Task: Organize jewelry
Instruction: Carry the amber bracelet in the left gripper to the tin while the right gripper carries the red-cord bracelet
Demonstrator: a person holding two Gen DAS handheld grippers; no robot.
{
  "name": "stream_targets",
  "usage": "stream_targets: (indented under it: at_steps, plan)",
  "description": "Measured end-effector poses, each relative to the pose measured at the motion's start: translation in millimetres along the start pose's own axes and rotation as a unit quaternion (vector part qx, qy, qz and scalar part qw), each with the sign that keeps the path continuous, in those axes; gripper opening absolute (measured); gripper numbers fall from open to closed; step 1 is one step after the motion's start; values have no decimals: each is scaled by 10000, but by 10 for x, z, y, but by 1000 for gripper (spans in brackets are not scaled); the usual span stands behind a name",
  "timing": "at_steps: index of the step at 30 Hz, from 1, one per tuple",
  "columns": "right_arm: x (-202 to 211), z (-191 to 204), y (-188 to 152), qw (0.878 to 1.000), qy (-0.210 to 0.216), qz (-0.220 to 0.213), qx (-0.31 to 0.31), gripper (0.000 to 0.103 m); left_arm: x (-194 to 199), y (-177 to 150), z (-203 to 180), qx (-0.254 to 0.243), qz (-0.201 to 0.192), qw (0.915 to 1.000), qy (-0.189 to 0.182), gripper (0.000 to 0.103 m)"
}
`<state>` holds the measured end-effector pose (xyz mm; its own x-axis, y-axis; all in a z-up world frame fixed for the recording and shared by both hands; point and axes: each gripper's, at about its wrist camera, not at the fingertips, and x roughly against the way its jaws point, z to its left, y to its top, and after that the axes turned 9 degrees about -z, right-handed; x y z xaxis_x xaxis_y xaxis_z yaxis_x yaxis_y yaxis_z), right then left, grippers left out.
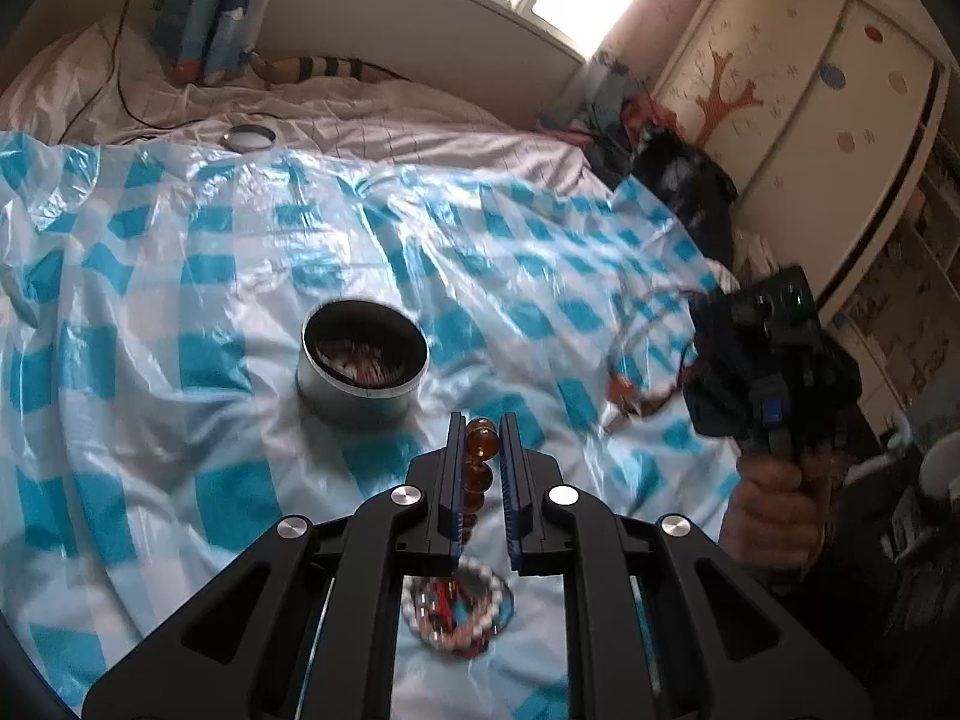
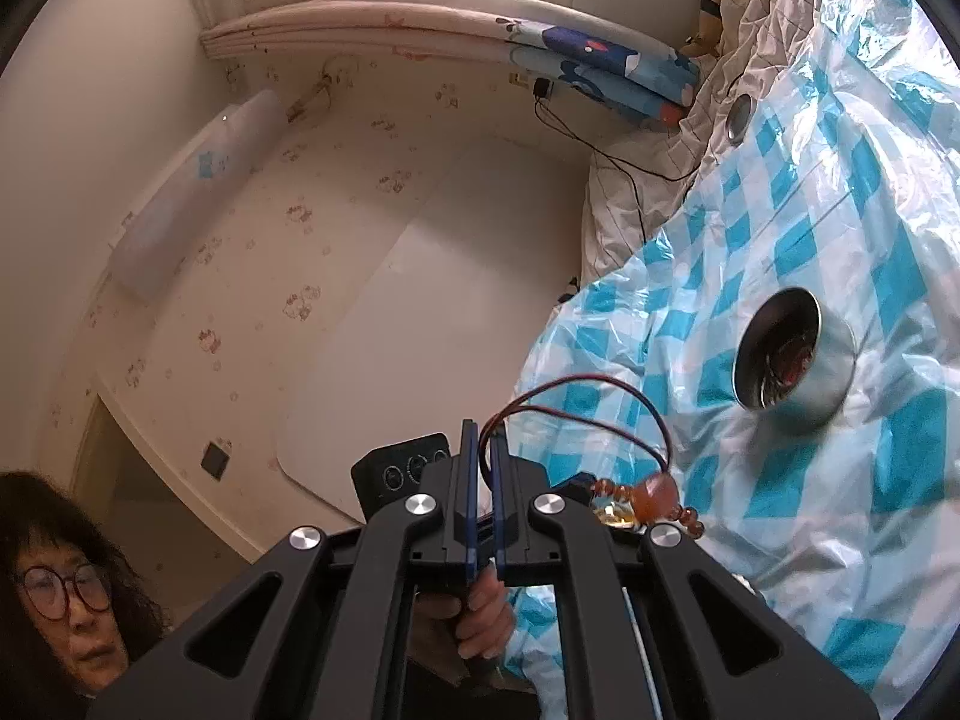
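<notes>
Left claw [image 1: 483,420] pinches a string of amber beads [image 1: 480,450] above the blue-checked plastic sheet [image 1: 180,276] on the bed, near the round tin [image 1: 363,360] and a heap of bracelets [image 1: 459,606], while the right claw [image 2: 485,438], nearly shut, grips a red-corded necklace [image 2: 600,414].

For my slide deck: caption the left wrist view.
Left gripper holds an amber bead string above the checked plastic sheet, near an open round tin.
</notes>
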<state>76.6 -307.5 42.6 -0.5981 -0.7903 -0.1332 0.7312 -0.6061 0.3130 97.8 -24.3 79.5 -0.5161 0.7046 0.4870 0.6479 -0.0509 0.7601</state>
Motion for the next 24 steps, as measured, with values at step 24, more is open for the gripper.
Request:
stream_targets:
  at_steps: [24]
  plan:
    - [-313,-747,451,9987,-198,-184,-438,6,-1193,377,488,489,103,9947,898,10]
